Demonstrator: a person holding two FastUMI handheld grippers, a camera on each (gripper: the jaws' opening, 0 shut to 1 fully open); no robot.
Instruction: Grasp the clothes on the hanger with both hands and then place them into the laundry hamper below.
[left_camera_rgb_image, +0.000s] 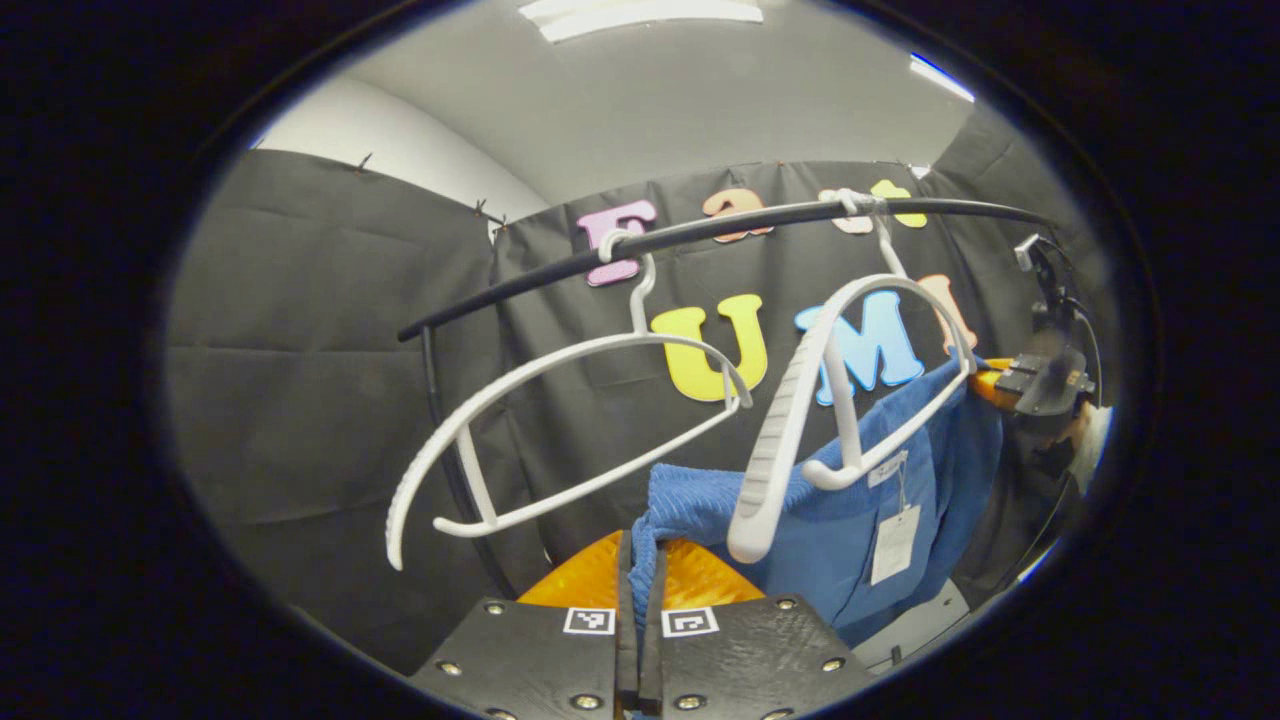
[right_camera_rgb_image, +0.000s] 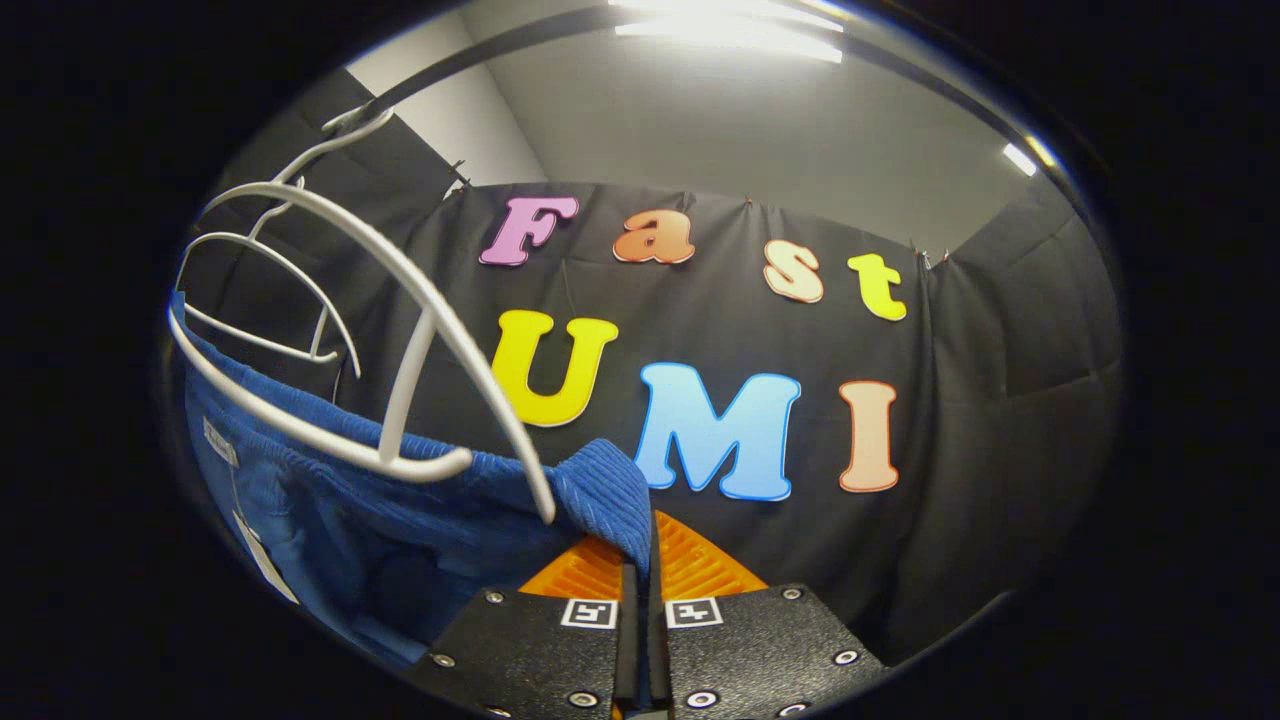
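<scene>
A blue ribbed garment (left_camera_rgb_image: 880, 510) with a white tag (left_camera_rgb_image: 893, 543) hangs stretched below a white hanger (left_camera_rgb_image: 800, 420) on the black rail (left_camera_rgb_image: 720, 228). My left gripper (left_camera_rgb_image: 640, 580) is shut on one top corner of the cloth, its orange fingers (left_camera_rgb_image: 585, 575) pinching the fabric. At the far right of the left gripper view, the other gripper (left_camera_rgb_image: 1035, 380) holds the opposite corner. In the right gripper view, my right gripper (right_camera_rgb_image: 643, 565) is shut on the garment's corner (right_camera_rgb_image: 605, 490), beside the white hanger (right_camera_rgb_image: 400, 330). The cloth (right_camera_rgb_image: 330, 510) droops to the left.
A second, empty white hanger (left_camera_rgb_image: 560, 430) hangs on the rail to the left in the left gripper view and shows behind the first, the empty hanger (right_camera_rgb_image: 270, 300), in the right gripper view. The rail's black upright post (left_camera_rgb_image: 440, 420) stands behind it.
</scene>
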